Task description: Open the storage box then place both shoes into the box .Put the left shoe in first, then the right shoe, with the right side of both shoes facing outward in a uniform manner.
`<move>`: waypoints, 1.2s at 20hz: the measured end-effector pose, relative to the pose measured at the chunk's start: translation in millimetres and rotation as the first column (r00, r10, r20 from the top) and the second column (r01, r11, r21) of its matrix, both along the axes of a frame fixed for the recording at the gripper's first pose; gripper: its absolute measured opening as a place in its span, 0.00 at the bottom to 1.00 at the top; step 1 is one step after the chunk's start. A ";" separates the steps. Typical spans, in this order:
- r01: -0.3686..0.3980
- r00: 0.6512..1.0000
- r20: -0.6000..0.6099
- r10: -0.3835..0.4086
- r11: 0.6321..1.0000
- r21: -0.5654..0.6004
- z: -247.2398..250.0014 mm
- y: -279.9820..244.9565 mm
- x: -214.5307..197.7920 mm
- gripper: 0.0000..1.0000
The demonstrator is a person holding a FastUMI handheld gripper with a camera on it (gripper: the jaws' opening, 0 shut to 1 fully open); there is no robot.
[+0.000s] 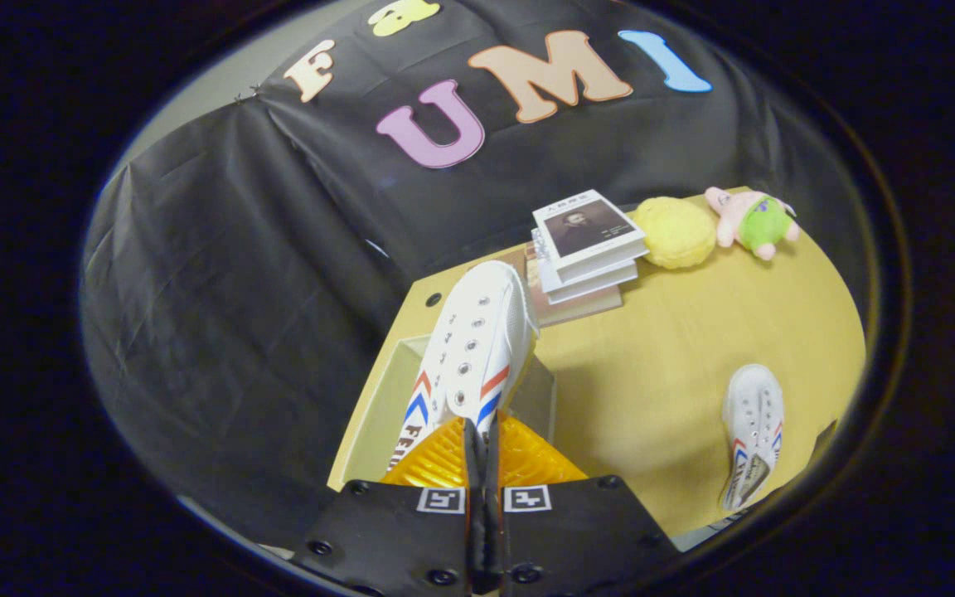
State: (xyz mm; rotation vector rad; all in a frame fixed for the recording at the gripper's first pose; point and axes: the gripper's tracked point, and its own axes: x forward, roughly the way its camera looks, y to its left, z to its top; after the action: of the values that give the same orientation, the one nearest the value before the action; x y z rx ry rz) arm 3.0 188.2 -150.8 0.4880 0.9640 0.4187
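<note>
On my far left I see the open storage box at the table's corner. My gripper is clamped on a white canvas shoe by its heel, holding it just above the box. Beyond it sits a stack of books, then a yellow plush and a pink plush toy. The second shoe lies on the table, well apart to my right.

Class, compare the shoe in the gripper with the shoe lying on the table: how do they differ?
The held shoe is pinched at its edge by the gripper, lifted over the open storage box; the other shoe lies free on the table, away from the box. Both are white with red-and-blue stripes.
</note>
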 end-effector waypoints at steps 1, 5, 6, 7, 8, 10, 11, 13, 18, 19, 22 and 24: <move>-0.015 1.000 -0.002 0.015 1.000 0.004 -0.9 11.7 -2.3 0.03; -0.065 0.998 -0.027 0.065 0.998 -0.009 -20.3 52.2 -10.2 0.03; -0.075 0.997 -0.038 0.074 0.997 -0.014 -27.1 60.1 -11.8 0.03; -0.081 0.996 -0.051 0.080 0.997 -0.018 -33.6 67.2 -15.3 0.03; -0.085 0.994 -0.067 0.084 0.996 -0.021 -40.6 74.2 -16.0 0.03; -0.089 0.991 -0.100 0.085 0.996 -0.031 -54.8 85.8 -18.3 0.03; -0.093 0.990 -0.114 0.088 0.995 -0.040 -62.0 90.3 -19.3 0.03; -0.102 0.985 -0.144 0.092 0.993 -0.062 -75.9 98.5 -21.6 0.03; -0.121 0.969 -0.226 0.101 0.989 -0.080 -103.2 121.9 -29.1 0.04; -0.124 0.966 -0.236 0.100 0.988 -0.087 -107.1 126.7 -30.0 0.03; -0.143 0.958 -0.264 0.109 0.983 -0.112 -117.9 136.6 -33.5 0.03; -0.161 0.955 -0.272 0.120 0.978 -0.136 -123.0 140.2 -37.1 0.03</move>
State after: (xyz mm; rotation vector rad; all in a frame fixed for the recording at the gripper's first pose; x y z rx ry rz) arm -34.1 328.3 -273.9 0.3371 1.2834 0.4091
